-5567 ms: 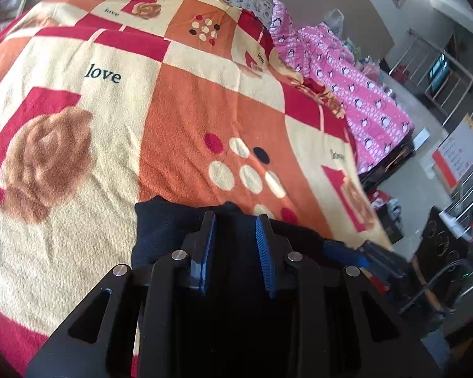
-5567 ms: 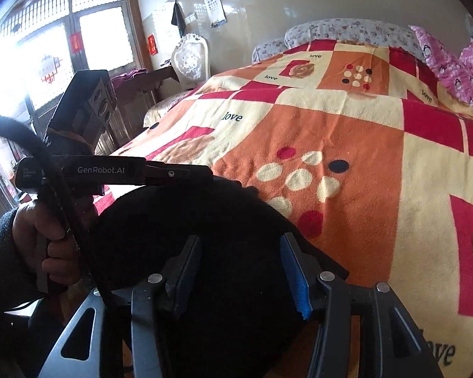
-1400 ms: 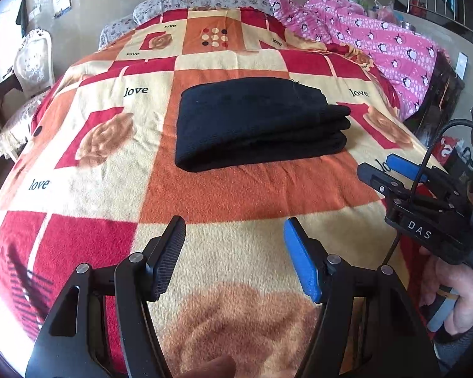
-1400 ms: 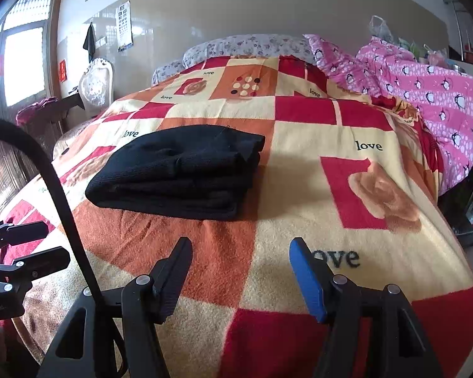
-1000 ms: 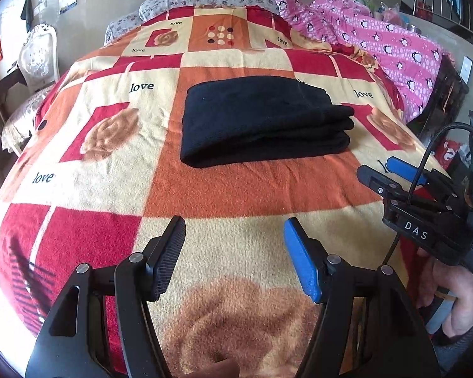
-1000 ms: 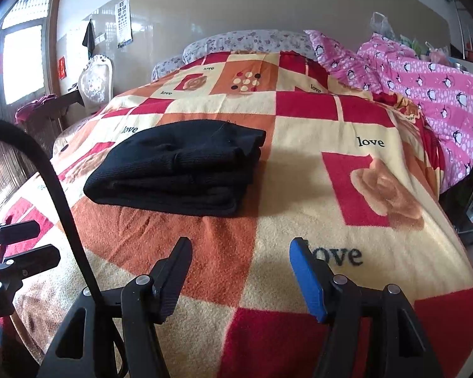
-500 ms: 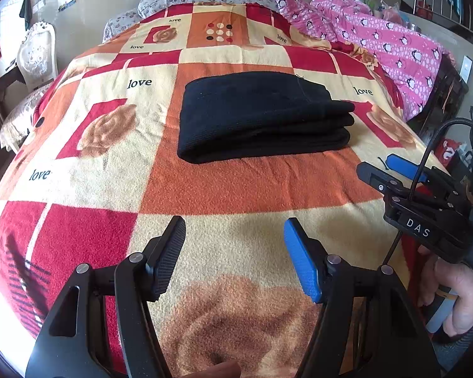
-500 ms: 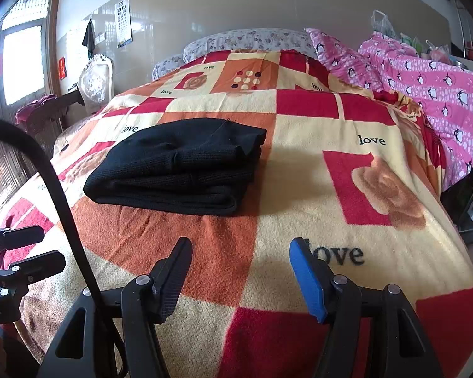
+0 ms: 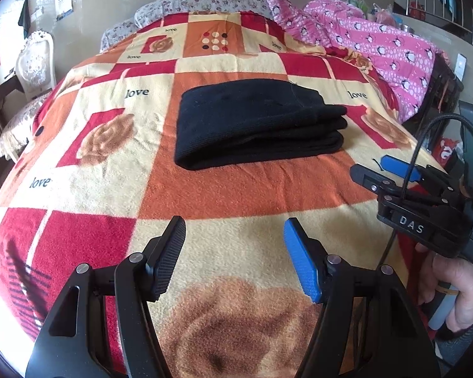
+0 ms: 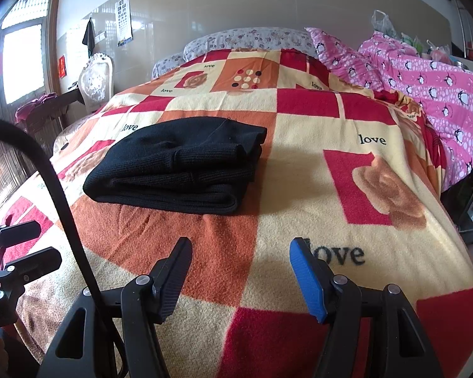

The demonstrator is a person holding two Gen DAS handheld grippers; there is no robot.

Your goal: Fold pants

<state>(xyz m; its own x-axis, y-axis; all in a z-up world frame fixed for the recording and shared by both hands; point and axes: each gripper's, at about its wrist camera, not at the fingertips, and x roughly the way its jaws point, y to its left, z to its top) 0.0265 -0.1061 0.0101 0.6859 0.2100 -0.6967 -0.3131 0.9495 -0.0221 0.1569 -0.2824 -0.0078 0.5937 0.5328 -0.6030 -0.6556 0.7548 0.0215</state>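
The black pants [image 9: 255, 123] lie folded into a thick, squared stack on the patterned blanket [image 9: 242, 189], in the upper middle of the left wrist view and left of centre in the right wrist view, its layered edges facing the cameras. The left gripper [image 9: 235, 252] sits in the lower middle of its frame, jaws spread with only blanket showing between them, well short of the stack. The right gripper [image 10: 241, 267] is likewise spread and holds nothing, low in its own frame; it also shows at the right edge of the left wrist view, carried by a hand [image 9: 457, 289]. The fold looks finished, so the step in hand seems to be a clean retreat and a last check. To do it well, keep both grippers apart from the cloth so no pad snags a layer, and look along the near edge for a slipping fold. The upper layers sit slightly back from the lowest; if tidying is wanted, press down on top rather than tug an edge.
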